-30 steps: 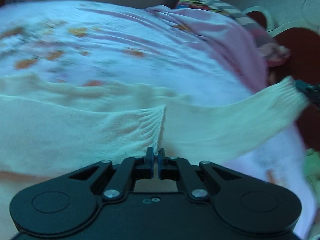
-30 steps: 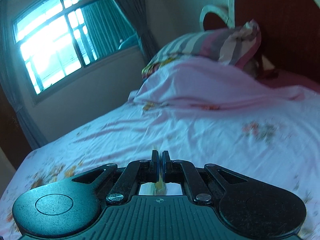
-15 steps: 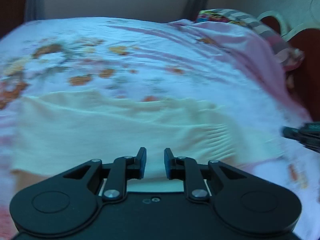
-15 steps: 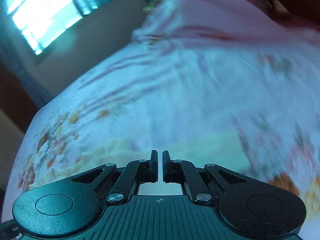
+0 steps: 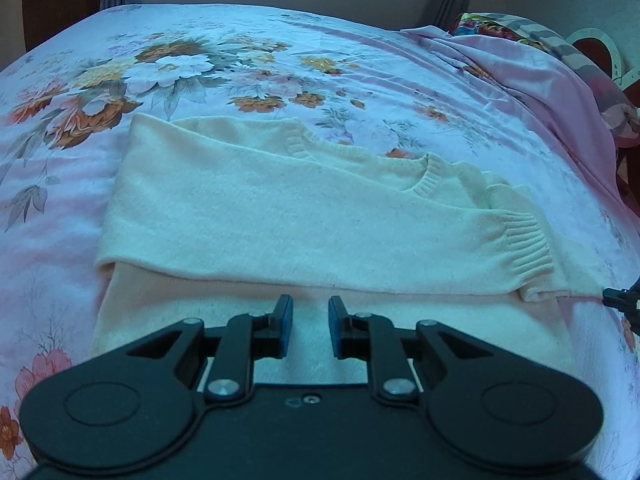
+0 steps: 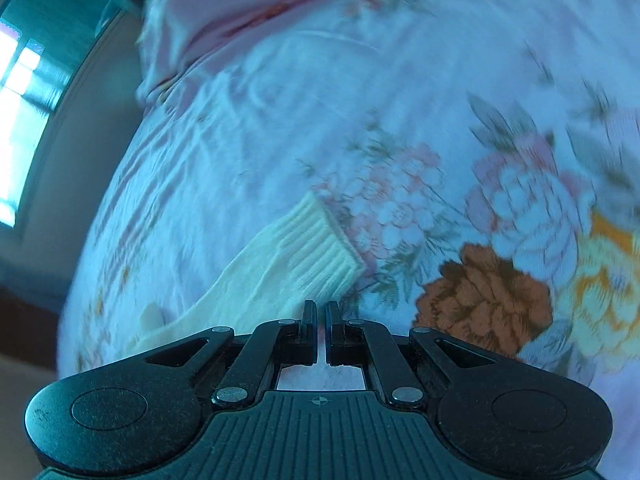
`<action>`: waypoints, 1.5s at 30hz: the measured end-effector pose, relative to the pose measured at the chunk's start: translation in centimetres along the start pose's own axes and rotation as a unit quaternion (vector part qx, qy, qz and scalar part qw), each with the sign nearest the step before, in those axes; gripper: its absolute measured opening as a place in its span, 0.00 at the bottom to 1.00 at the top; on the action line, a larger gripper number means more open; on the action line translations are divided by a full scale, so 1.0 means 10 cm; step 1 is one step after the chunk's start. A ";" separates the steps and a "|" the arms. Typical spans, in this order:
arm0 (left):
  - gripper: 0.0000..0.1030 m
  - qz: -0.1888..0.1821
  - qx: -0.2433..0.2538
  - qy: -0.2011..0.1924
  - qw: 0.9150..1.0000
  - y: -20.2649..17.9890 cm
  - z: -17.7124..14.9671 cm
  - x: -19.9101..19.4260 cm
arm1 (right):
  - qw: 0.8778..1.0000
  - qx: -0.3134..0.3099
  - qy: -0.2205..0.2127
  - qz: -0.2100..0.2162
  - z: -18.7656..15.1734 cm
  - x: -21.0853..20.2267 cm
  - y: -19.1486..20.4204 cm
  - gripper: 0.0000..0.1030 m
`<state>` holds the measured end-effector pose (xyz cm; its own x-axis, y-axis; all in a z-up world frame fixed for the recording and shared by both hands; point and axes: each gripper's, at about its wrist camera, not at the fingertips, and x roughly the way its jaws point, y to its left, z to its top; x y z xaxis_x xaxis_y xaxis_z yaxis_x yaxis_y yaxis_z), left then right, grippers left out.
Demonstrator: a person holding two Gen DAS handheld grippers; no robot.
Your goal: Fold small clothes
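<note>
Left tool (image 5: pixel 310 326) gapes, released; right tool (image 6: pixel 320 334) nearly clenched, empty. Sweater (image 5: pixel 304 216) at centre frame has sleeves folded across; halving remains.

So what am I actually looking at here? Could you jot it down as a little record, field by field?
place: bed with floral sheet
garment: cream knit sweater, lying flat, sleeves folded across its body
ribbed cuff: at the sweater's right edge
left gripper: open, holding nothing, over the sweater's near edge
right gripper: narrowly open, empty, just short of the cuff
pillow: at the far right, partly under a pink cover
fold stage: sleeves in, body not yet folded
</note>
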<state>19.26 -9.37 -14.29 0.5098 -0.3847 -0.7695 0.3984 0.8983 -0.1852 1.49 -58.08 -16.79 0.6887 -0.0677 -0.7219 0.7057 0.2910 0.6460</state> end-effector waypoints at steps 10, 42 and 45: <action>0.15 -0.002 0.002 0.002 1.000 -0.04 -0.06 0.03 | 0.999 -0.016 -0.035 -0.007 -0.06 -0.25 0.08 0.98; 0.15 0.030 -0.016 -0.004 0.999 0.01 0.11 0.15 | 0.960 -0.099 -0.259 -0.031 0.28 -0.77 0.66 0.02; 0.15 0.026 -0.027 -0.011 0.999 0.05 0.14 0.11 | 0.949 -0.183 -0.255 0.001 0.18 -0.89 1.09 0.02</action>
<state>21.04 -9.62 -14.39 0.5452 -0.3409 -0.7659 0.3294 0.9272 -0.1782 3.33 -56.05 -2.87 0.7470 -0.4926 -0.4465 0.6633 0.5976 0.4504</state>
